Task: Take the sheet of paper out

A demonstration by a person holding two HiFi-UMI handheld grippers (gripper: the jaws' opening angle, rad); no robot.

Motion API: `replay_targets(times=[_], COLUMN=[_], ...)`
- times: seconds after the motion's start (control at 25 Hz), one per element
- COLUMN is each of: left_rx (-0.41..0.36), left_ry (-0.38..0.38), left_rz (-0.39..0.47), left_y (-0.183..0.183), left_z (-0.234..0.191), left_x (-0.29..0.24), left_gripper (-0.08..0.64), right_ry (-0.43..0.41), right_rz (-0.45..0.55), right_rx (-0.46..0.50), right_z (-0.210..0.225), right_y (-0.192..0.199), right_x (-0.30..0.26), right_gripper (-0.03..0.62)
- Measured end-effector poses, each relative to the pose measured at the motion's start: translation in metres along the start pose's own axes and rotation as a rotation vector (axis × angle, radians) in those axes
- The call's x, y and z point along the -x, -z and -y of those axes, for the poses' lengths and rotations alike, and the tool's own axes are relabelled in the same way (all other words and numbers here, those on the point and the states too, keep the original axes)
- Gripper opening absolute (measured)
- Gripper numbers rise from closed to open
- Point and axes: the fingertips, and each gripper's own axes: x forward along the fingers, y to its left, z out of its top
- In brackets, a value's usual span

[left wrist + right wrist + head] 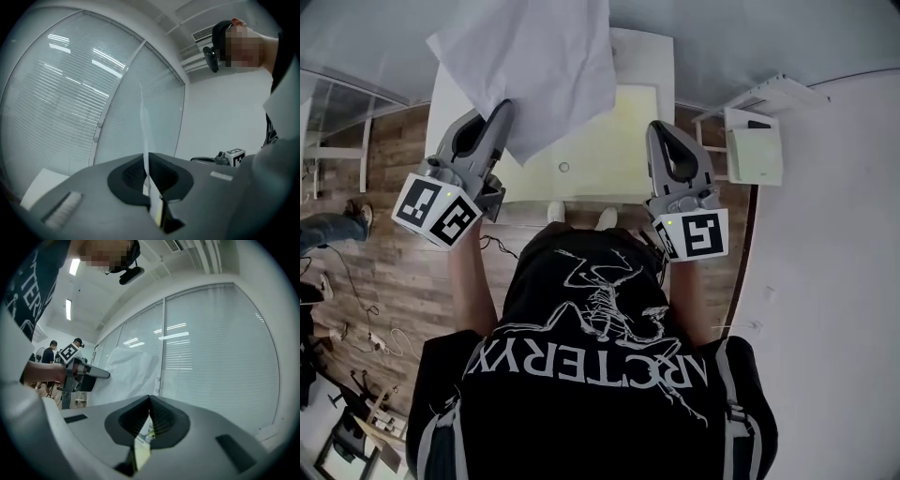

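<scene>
— While the left gripper is held up over the white table, what does it carry?

— The sheet of paper. The jaws are pinched shut on one edge of it, so the sheet spreads away from them in the air, clear of the tabletop. Seen along those jaws, it shows edge-on as a thin white strip.

— And the right gripper?

— Its jaws are closed tip to tip with nothing between them. It is raised beside the other, apart from the paper, probably to keep out of the sheet's way.

— So the paper is out?

— It hangs free, held by that one pinch. No folder, tray or printer shows, so I can't judge further.
</scene>
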Motion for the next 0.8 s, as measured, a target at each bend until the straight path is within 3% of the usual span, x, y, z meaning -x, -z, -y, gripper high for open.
replay_targets(times=[0.28, 0.8], left_rx=[-0.205, -0.251], left_ry=[-0.069, -0.086], left_rz=[0.062, 0.094], left_y=[-0.019, -0.020], left_z=[0.002, 0.002], left_x=[0.007, 0.005], left_gripper=[0.011, 0.011], right_ry=[0.029, 0.044], right_rz=[0.021, 0.022], right_rx=[-0.007, 0.002], right_z=[0.009, 0.010], right_y=[-0.008, -0.015], right_x=[0.001, -0.005], right_gripper=[0.012, 0.011])
